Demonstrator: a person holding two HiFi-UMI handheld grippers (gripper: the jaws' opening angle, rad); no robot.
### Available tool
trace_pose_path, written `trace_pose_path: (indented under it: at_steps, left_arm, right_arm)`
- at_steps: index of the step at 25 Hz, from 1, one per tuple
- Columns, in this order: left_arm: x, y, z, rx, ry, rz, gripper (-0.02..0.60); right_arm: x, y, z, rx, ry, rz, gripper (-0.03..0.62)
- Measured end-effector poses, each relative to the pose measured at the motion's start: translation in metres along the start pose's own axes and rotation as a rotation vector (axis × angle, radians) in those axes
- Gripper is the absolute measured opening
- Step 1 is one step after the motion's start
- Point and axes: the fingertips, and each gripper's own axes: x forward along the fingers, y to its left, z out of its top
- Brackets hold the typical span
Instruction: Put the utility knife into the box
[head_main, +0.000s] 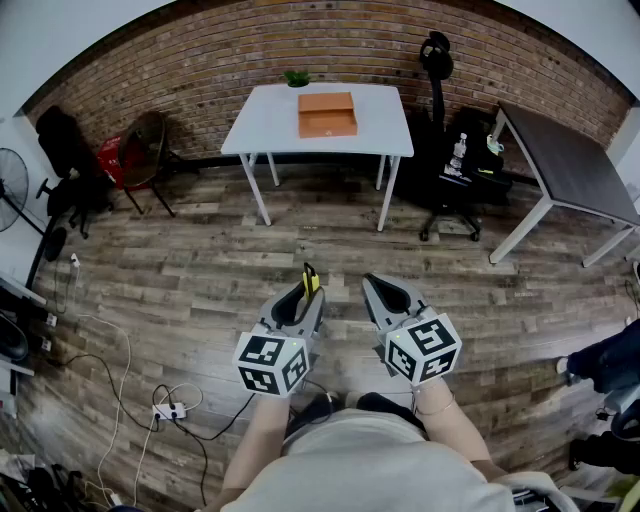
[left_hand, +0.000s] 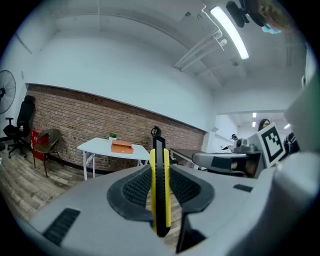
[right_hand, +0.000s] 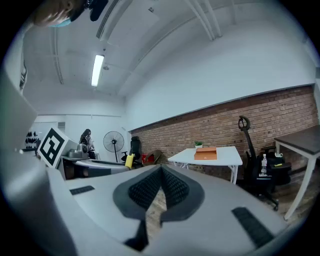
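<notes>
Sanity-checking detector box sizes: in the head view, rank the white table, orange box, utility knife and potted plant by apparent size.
1. white table
2. orange box
3. utility knife and potted plant: both tiny, too alike to rank. The knife is nearer the camera and partly hidden in the left gripper.

In the head view I saw only the yellow tip of the knife (head_main: 311, 280), near the lower middle. The rest of it sat hidden between the jaws of the left gripper (head_main: 303, 296). The orange box (head_main: 327, 114) on the white table (head_main: 270, 125) at top centre was too small for me to tell whether it stood open. A fan (head_main: 12, 186) at the left edge and a dark table (head_main: 575, 165) at the right edge were both cut off. At the lower right a person (head_main: 603, 362) showed only in part.
</notes>
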Motion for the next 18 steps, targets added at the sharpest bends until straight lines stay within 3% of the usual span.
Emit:
trace_pose_path:
  at_steps: [18]
  left_arm:
    - [-0.005, 0.015, 0.002, -0.015, 0.004, -0.019, 0.112]
  right_arm:
    - [0.008, 0.011, -0.010, 0.068, -0.004, -0.016, -0.002]
